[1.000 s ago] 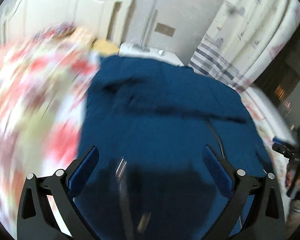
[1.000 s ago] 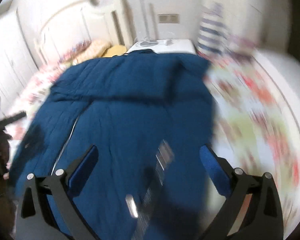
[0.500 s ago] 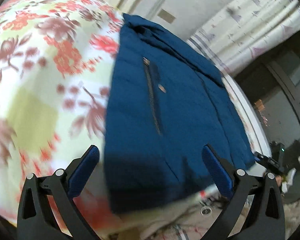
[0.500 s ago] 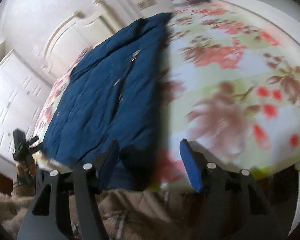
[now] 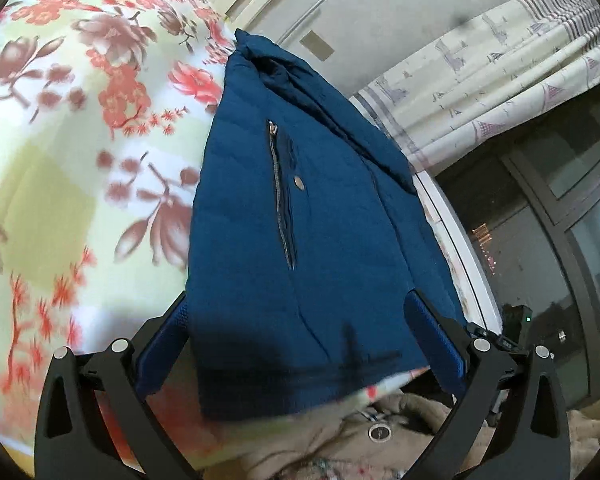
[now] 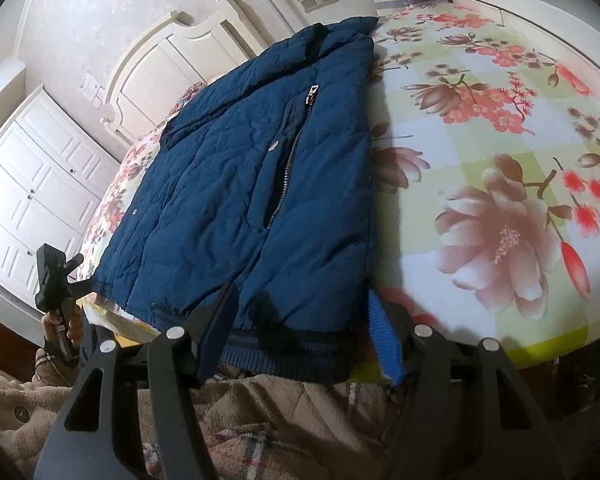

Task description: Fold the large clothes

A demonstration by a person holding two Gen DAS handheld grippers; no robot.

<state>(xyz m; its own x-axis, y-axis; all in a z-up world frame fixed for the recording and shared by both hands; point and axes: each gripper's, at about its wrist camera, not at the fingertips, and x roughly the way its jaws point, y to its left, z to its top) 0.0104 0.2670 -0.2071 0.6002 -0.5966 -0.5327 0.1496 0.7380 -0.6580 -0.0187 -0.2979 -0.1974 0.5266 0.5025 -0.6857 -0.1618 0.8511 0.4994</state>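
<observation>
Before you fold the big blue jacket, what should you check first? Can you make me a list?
1. The jacket lies flat on the bed: ok.
2. The hem sits at the bed's near edge, within reach: ok.
3. The left hand-held gripper is open, with the hem between its fingers: ok.
4. The right hand-held gripper has just been closing its jaws, with the hem corner between them; firm grip: cannot tell.
5. The sleeves are tucked in neatly: cannot tell, they are hidden.
</observation>
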